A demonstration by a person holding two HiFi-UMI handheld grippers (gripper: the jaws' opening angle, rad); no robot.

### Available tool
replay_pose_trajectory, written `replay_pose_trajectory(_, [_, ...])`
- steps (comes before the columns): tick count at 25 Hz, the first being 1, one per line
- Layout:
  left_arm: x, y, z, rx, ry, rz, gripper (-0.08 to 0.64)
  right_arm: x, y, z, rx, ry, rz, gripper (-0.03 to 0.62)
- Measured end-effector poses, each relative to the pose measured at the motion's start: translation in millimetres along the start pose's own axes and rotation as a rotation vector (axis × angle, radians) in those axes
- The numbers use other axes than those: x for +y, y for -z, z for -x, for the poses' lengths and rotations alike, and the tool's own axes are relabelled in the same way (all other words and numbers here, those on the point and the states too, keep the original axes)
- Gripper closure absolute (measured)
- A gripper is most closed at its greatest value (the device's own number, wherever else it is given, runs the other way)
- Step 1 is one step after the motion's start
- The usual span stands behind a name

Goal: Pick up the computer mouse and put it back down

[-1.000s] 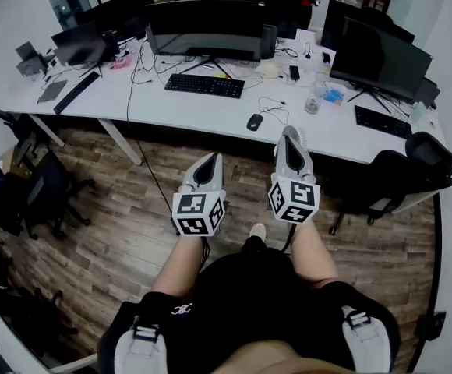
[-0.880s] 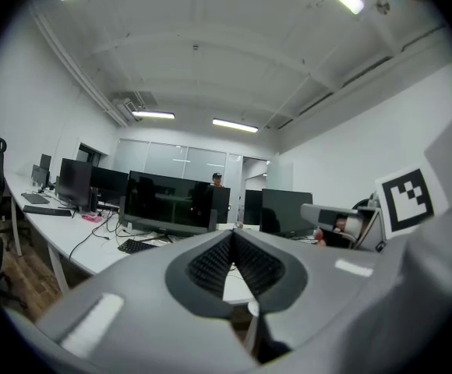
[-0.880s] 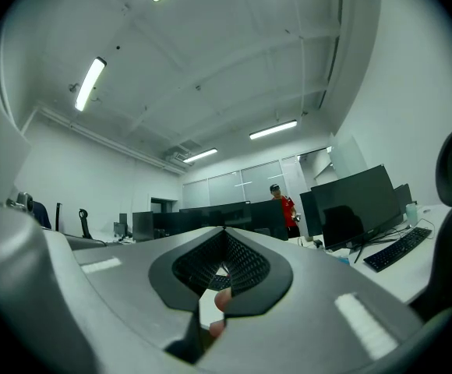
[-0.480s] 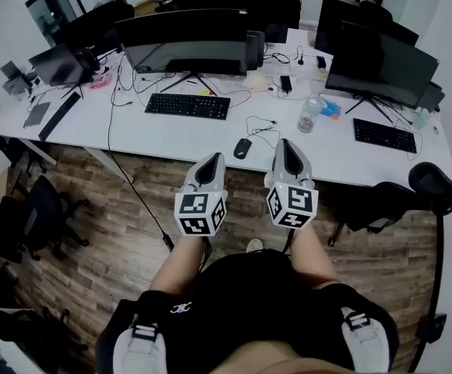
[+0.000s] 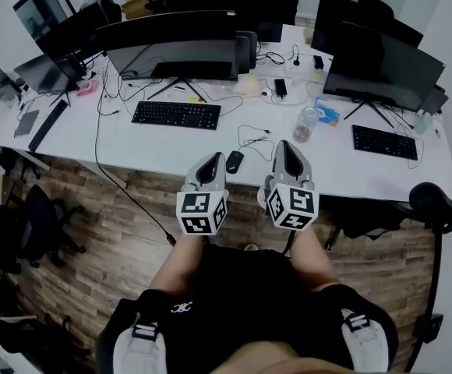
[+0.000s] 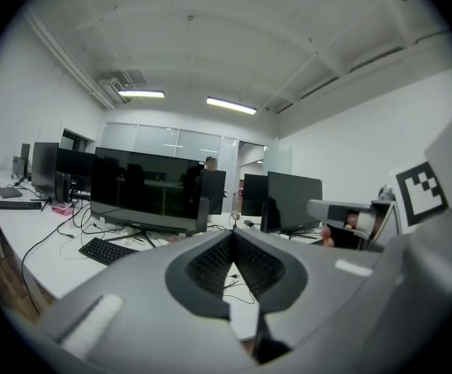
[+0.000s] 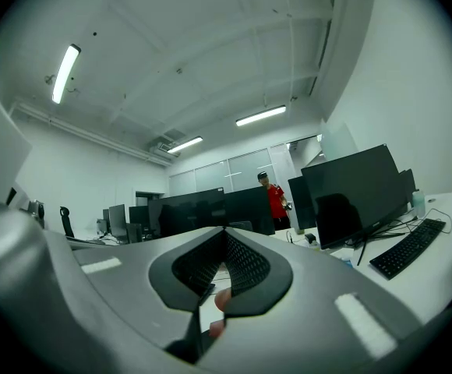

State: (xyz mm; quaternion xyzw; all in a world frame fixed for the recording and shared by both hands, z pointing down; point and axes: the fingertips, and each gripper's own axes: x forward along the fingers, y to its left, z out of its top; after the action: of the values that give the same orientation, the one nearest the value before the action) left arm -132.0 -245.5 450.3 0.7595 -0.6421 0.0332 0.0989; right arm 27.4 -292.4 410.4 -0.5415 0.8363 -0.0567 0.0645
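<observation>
A black computer mouse (image 5: 233, 161) lies on the white desk (image 5: 132, 142) close to its front edge, its cable looping away behind it. My left gripper (image 5: 210, 160) hangs just left of the mouse over the desk's edge, jaws shut and empty. To the right of the mouse my right gripper (image 5: 286, 146) is also shut, holding nothing. In the left gripper view the jaws of the left gripper (image 6: 232, 237) meet and hide the mouse. The right gripper view shows the right gripper (image 7: 224, 231) with jaws together, monitors beyond.
A black keyboard (image 5: 176, 115) sits before a wide monitor (image 5: 175, 49). Right of it stand a water bottle (image 5: 305, 123), a second monitor (image 5: 379, 61) and another keyboard (image 5: 384, 142). A black chair (image 5: 436, 205) stands at the right. A person in red (image 7: 276, 201) stands far back.
The person has stepped closer to the desk. Both grippers, still shut, have gone from over the floor to the desk's front edge, on either side of the mouse.
</observation>
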Motion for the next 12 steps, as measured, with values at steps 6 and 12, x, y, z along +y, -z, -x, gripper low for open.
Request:
replay_pose_trajectory(6, [1.5, 5.4, -36.6, 0.031, 0.045, -0.002, 0.506, -16.5, 6.0, -16.2, 0.018, 0.044, 0.022, 0.594])
replay_pose_trajectory(12, [4.3, 17.9, -68.8, 0.084, 0.079, -0.015, 0.506, -33.3, 9.0, -29.7, 0.031, 0.091, -0.013, 0.594])
